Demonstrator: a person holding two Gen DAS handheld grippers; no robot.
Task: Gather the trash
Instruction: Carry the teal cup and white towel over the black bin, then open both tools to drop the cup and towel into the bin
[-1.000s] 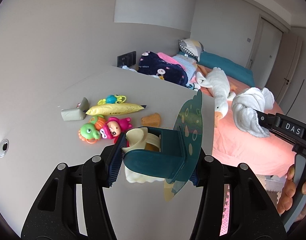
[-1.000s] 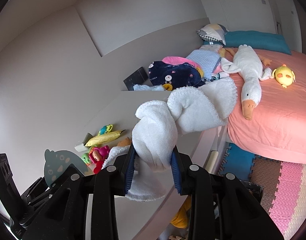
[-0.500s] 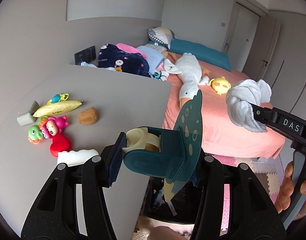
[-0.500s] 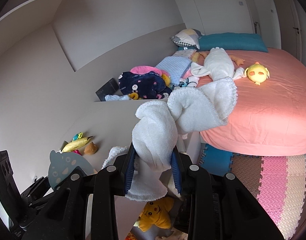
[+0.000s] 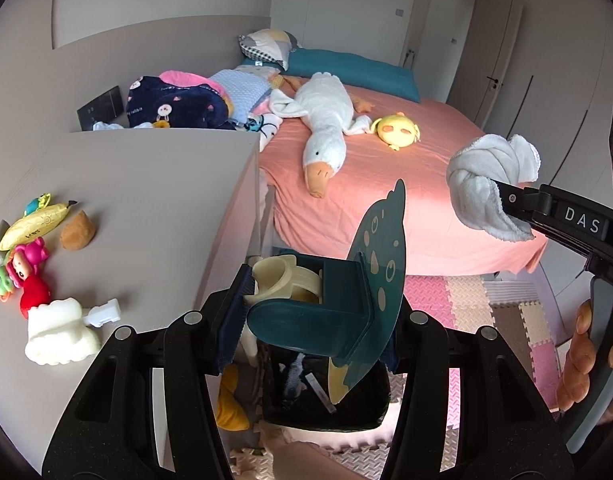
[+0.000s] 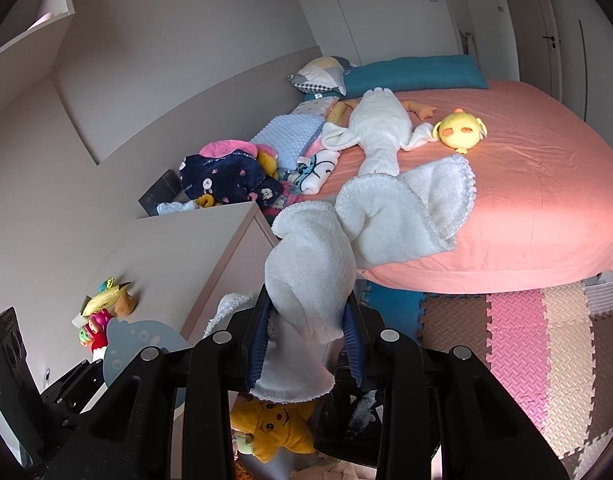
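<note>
Left claw (image 5: 314,312) part-spread, pinching teal-and-cream plastic toy stand (image 5: 326,300) above dark bin (image 5: 326,400) (contents murky). Right claw (image 6: 306,344) narrower, clamping knotted white terry towel (image 6: 346,240), beside grey desk (image 6: 178,264); bin mostly hidden.

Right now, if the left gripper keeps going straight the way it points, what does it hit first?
Most likely the dark trash bin on the floor beside the desk: it sits just below and beyond the left gripper, which is clamped on a teal toy piece. Depth is unclear; nothing else shows between.
</note>
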